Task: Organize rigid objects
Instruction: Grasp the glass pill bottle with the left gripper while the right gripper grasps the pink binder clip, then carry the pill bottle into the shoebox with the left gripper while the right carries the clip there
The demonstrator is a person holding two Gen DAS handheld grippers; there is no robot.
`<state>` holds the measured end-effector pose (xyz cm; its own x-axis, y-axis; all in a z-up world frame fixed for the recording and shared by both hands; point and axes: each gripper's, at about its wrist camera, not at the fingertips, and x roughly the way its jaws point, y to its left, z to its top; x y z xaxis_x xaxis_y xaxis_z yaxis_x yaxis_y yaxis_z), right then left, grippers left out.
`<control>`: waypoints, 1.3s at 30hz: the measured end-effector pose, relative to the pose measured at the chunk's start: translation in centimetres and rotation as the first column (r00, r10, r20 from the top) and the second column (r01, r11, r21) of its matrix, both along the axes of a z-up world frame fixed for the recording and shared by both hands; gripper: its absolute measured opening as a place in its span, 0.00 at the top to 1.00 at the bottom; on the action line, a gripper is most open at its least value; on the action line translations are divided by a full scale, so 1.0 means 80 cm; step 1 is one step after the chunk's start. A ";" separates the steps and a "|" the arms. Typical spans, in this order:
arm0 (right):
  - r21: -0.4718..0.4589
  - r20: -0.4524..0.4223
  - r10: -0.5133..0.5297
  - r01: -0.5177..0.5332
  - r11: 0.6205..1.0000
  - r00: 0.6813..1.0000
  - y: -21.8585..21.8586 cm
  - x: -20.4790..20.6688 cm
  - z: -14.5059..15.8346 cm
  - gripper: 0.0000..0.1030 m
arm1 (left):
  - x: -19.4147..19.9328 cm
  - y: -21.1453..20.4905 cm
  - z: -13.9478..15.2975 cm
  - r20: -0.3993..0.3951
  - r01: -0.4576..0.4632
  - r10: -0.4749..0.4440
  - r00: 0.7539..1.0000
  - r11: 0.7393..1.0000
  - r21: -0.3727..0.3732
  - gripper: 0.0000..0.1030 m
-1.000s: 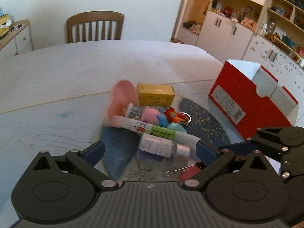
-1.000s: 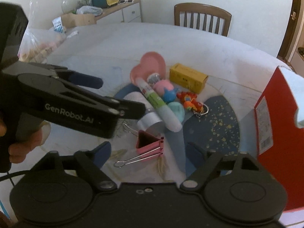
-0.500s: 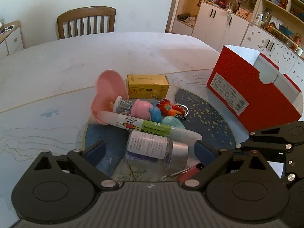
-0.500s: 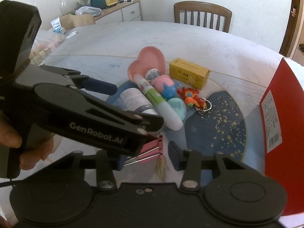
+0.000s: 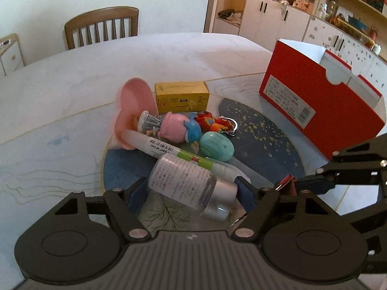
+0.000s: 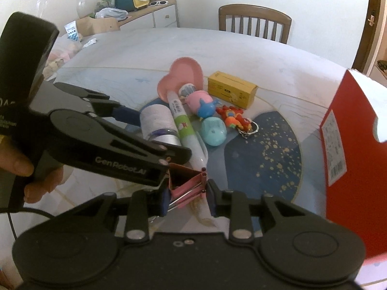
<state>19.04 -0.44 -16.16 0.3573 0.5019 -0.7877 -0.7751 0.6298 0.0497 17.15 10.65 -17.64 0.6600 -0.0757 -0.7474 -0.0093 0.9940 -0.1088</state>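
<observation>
Clear bottle [image 5: 186, 183] and pink binder clip [image 6: 187, 183], both at the near edge of a cluttered white table [image 5: 72, 84].

White-walled room; wooden chair [image 5: 101, 27] behind, cupboards to one side, red box [image 5: 314, 101] on the table. The bottle lies on its side, long axis across the left gripper [image 5: 191, 191], silver cap toward its right finger; the closing jaws bracket it, contact unclear. The right gripper [image 6: 186, 197], just closed, pinches the clip, wire handles trailing back toward the camera. The clip's far side is hidden behind the left gripper's finger.
</observation>
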 end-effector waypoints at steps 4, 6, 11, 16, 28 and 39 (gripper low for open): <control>0.008 0.002 -0.021 0.021 1.000 1.000 -0.012 -0.003 0.003 0.72 | -0.005 -0.001 0.001 0.002 -0.014 0.014 1.000 1.000 0.005 0.26; 0.020 0.003 -0.033 0.033 0.999 0.999 -0.019 -0.003 0.007 0.72 | -0.008 -0.001 0.004 0.005 -0.023 0.023 1.000 1.000 0.001 0.26; 0.048 0.014 -0.073 0.073 0.996 0.997 -0.039 -0.006 0.021 0.72 | -0.017 -0.001 0.012 0.017 -0.052 0.052 0.998 0.999 -0.015 0.26; 0.089 0.018 -0.113 0.111 0.990 0.993 -0.065 -0.006 0.041 0.72 | -0.033 0.001 0.033 0.032 -0.085 0.087 0.996 0.995 -0.053 0.26; 0.206 0.048 -0.239 0.225 0.952 0.970 -0.165 0.013 0.123 0.72 | -0.055 -0.009 0.096 0.040 -0.170 0.174 0.984 0.981 -0.092 0.26; 0.228 0.083 -0.322 0.297 0.927 0.943 -0.266 0.067 0.151 0.72 | -0.037 -0.056 0.146 0.067 -0.207 0.215 0.974 0.972 -0.112 0.26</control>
